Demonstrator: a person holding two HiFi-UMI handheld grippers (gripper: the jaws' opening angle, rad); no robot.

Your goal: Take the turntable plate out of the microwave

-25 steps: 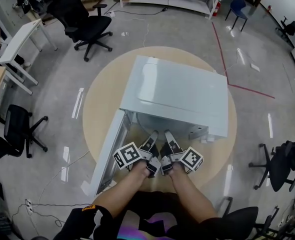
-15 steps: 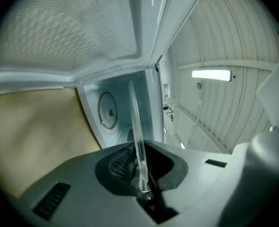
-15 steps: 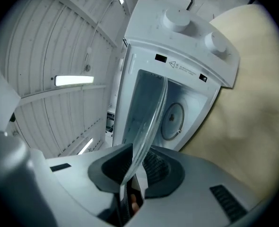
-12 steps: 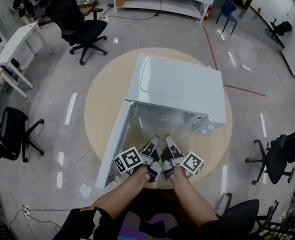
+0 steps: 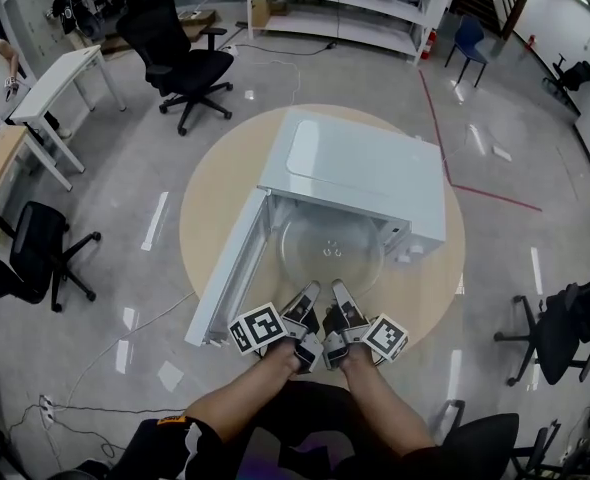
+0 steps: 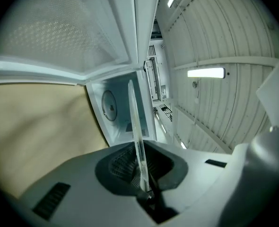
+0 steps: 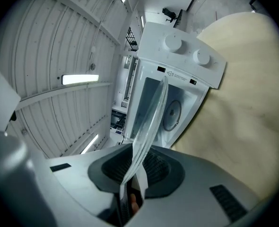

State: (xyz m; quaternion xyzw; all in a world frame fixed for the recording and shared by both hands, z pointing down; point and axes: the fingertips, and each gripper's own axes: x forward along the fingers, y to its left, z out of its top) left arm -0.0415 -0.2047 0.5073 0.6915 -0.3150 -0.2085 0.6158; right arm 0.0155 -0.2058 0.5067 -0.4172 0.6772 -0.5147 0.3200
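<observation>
Both grippers are on it: the clear round glass turntable plate [image 5: 331, 246] is held flat right at the open mouth of the white box-shaped microwave [image 5: 360, 173], and most of its disc shows in front of the microwave's front edge. The left gripper [image 5: 311, 292] is pinching the plate's rim on the side away from the microwave. In the left gripper view the glass appears edge-on, a thin line nipped between the dark ribbed pads. The right gripper [image 5: 337, 290] sits just beside it, clamped on that same rim, and in the right gripper view the clear edge curves away toward the microwave's cavity. The microwave's white flat door [image 5: 230, 268] stands swung wide at the microwave's left in the head view. Two round white knobs [image 7: 173, 42] show on the panel beside the opening. Under the microwave lies the round beige surface [image 5: 210, 198], and both grippers hover over its edge in front of the microwave.
</observation>
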